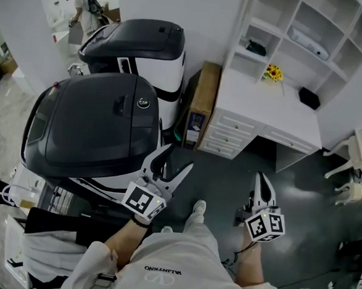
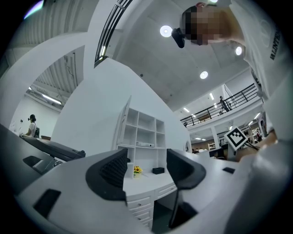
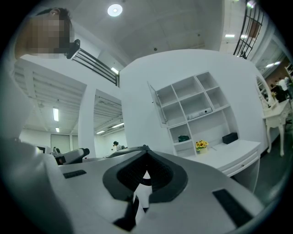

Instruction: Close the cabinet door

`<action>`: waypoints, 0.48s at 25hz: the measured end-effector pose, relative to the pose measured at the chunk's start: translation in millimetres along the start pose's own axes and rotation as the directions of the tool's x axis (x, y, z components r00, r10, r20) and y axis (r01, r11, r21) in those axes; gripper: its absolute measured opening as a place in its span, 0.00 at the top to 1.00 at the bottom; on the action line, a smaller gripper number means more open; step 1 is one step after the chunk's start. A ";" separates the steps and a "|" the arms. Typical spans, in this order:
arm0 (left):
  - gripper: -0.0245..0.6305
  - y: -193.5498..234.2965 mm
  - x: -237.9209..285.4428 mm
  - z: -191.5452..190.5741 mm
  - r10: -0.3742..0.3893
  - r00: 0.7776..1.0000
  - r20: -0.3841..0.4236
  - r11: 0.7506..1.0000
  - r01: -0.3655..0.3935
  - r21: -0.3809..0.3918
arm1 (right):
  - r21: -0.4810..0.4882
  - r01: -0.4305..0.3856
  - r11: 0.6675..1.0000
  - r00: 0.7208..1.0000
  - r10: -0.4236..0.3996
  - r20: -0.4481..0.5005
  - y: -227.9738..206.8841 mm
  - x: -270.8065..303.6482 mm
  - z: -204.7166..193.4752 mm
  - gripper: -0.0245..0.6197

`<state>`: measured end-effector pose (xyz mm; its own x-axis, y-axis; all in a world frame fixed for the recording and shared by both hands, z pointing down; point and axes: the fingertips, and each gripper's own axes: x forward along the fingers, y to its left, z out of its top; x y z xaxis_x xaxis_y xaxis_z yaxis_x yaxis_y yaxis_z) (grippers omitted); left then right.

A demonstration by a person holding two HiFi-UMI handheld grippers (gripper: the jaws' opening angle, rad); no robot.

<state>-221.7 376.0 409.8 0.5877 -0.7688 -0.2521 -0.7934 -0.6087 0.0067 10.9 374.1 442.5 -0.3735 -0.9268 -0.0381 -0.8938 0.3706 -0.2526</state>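
White painted board, the cabinet door (image 3: 156,108) stands swung out at the shelf unit's (image 3: 198,106) left side, well apart from both tools. Likely light, stiff and hinged: push its free edge. Left hand-held gripper (image 2: 146,159) gapes empty; right hand-held gripper (image 3: 145,168) is closed, empty.

Two bulky white machines with dark grey lids stand at the left, the nearer machine (image 1: 89,125) just in front of the farther machine (image 1: 139,39). A flat cardboard box (image 1: 202,102) stands on edge between the farther machine and the white surface (image 1: 275,116). On that surface sit yellow flowers (image 1: 273,72) and, to their right and apart from them, a small black box (image 1: 309,97). A white chair (image 1: 353,160) stands at the right on the dark floor (image 1: 301,192). A person (image 1: 85,7) stands at the far left.
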 end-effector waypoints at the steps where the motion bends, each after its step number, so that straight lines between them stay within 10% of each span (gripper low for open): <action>1: 0.58 1.4 5.8 -1.2 0.000 1.000 -0.001 1.000 0.000 0.001 | 0.002 -0.002 1.000 1.000 0.002 0.002 -4.0 5.2 0.7 0.95; 12: 0.58 29.1 107.3 -15.9 0.026 1.000 0.016 1.000 -0.026 0.016 | 0.006 -0.056 0.998 0.998 0.055 0.019 -74.9 89.6 21.1 0.95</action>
<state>-179.2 272.7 398.4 0.5646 -0.7809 -0.2674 -0.8107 -0.5854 -0.0020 49.6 262.1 437.5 -0.4176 -0.9058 -0.0709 -0.8701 0.4212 -0.2561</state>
